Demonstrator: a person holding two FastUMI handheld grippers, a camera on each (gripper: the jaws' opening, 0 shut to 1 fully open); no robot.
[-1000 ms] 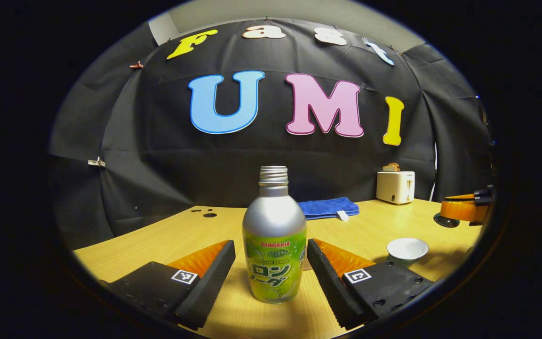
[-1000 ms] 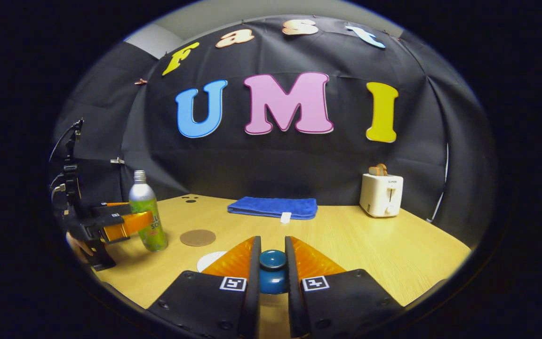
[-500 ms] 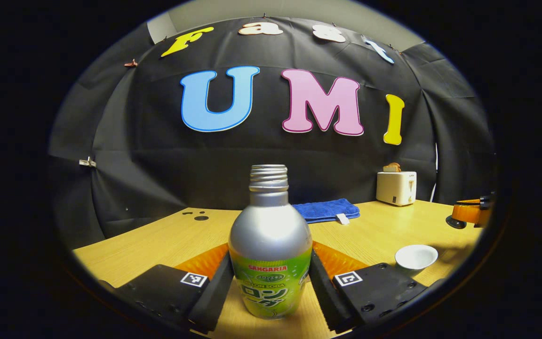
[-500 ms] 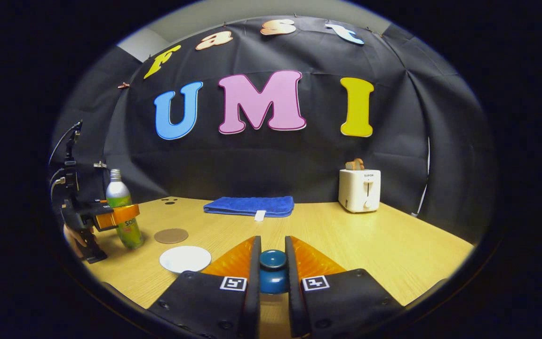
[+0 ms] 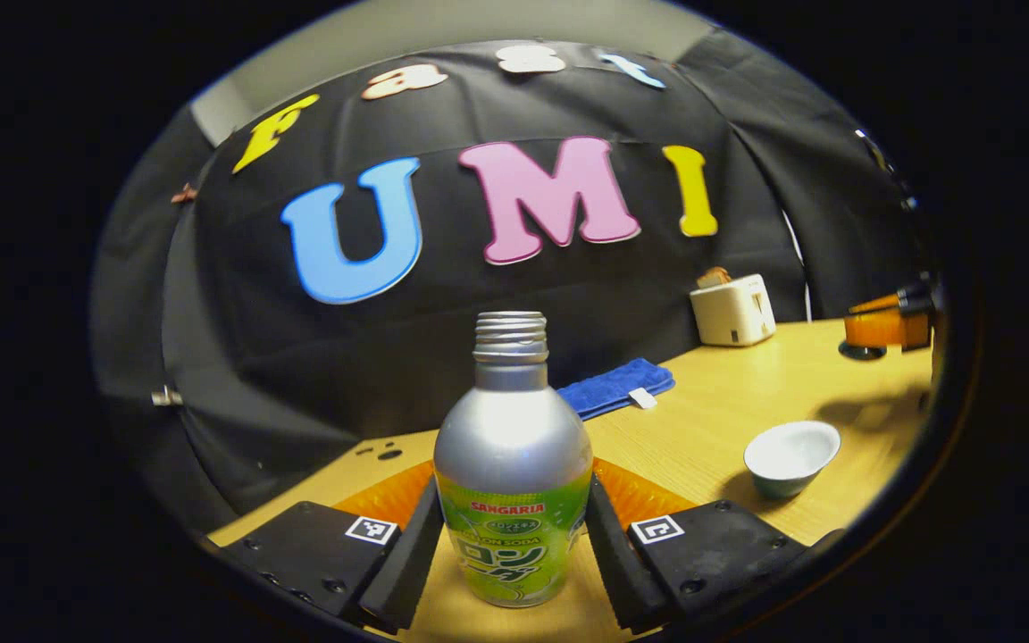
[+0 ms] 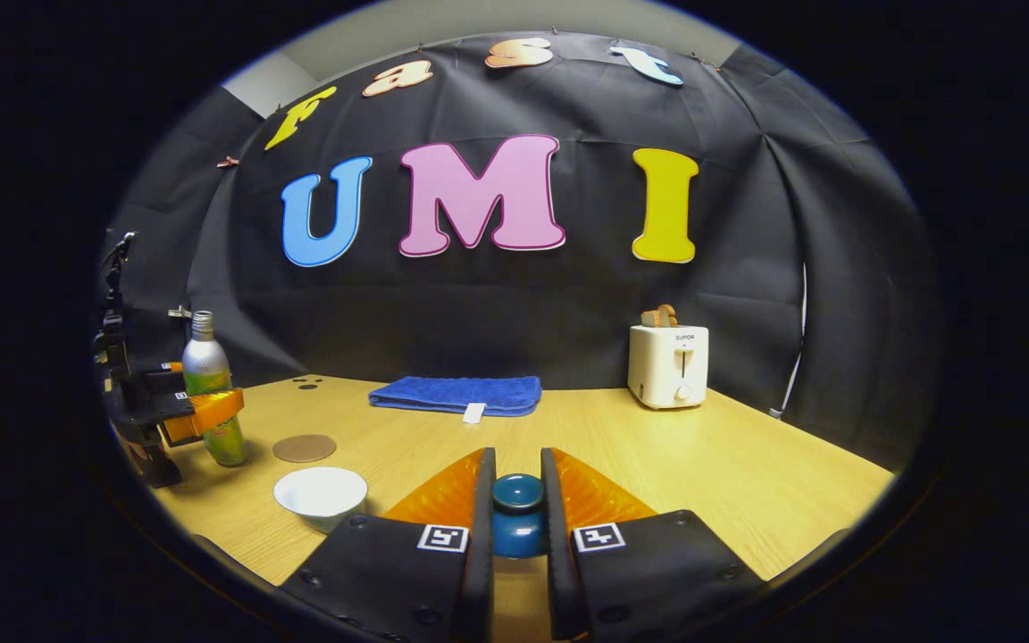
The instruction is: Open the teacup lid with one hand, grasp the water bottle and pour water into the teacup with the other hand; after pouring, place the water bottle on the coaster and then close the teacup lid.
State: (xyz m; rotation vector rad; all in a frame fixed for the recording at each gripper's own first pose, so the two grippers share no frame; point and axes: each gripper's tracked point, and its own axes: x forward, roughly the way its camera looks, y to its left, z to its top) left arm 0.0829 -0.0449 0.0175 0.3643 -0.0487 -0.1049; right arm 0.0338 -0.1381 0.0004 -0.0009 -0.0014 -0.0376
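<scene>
Clamping the blue knob of the teacup lid (image 6: 518,518) between both fingers, the right gripper (image 6: 518,527) is holding it at 6 o'clock in the right gripper view, above the wooden counter (image 6: 747,473). Sitting uncovered at 8 o'clock in that view is the white teacup (image 6: 321,496), with the round brown coaster (image 6: 305,447) just beyond it. Farther toward 9 o'clock, the left gripper (image 6: 202,413) is gripping the water bottle (image 6: 209,393), its fingers pressing on the green label band. In the left gripper view the same bottle (image 5: 513,464) is standing upright at 6 o'clock, capless, with the black pads closing on both of its sides; whether its base is resting on the counter cannot be told. The teacup (image 5: 791,457) is lying at 4 o'clock there, apart from the bottle. Farther back, a folded blue towel (image 6: 456,395) is lying near the wall at 12 o'clock in the right gripper view, and a white toaster (image 6: 668,366) with toast in its slot is standing at 2 o'clock.
</scene>
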